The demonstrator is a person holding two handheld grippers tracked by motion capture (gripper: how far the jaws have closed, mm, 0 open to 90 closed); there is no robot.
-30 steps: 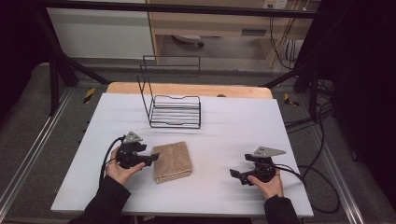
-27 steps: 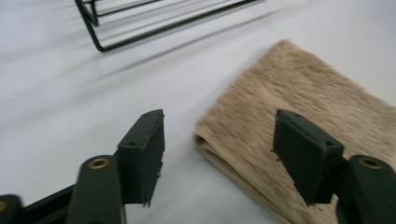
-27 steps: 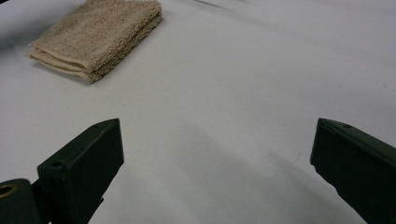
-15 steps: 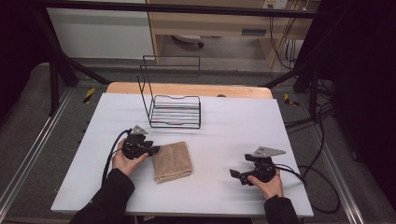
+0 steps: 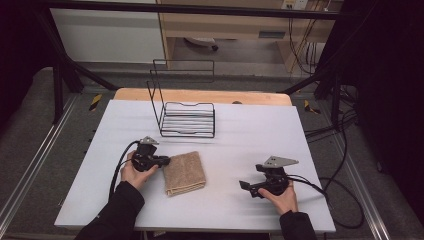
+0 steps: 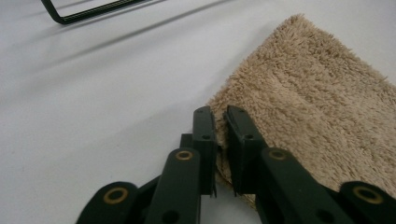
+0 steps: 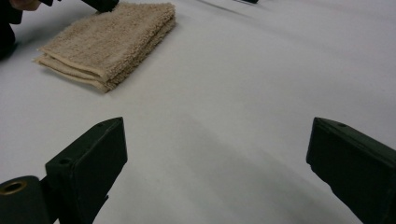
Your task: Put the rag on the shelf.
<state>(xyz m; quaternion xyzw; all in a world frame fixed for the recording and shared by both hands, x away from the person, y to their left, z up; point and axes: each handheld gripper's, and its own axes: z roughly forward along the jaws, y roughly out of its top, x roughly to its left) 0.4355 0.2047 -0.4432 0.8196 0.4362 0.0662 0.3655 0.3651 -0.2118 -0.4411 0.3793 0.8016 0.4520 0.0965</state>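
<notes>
A folded tan towel (image 5: 184,172) lies flat on the white table (image 5: 260,135), left of centre. My left gripper (image 5: 165,161) sits at the towel's far left corner. In the left gripper view its jaws (image 6: 218,114) have just been closing and now pinch the towel's (image 6: 317,107) edge between them. My right gripper (image 5: 243,187) rests low over the table at the front right, pointing left toward the towel. Its jaws (image 7: 217,140) stand wide apart with only bare table between them, and the towel (image 7: 112,37) lies some way off.
A black wire rack (image 5: 187,117) with a tall back frame stands behind the towel near the table's far edge. Cables trail from both grippers. A wooden board (image 5: 200,95) borders the far side of the table.
My left gripper moved a little away from me and right, onto the towel's left corner, and its jaws closed on the edge. The right gripper stayed put.
</notes>
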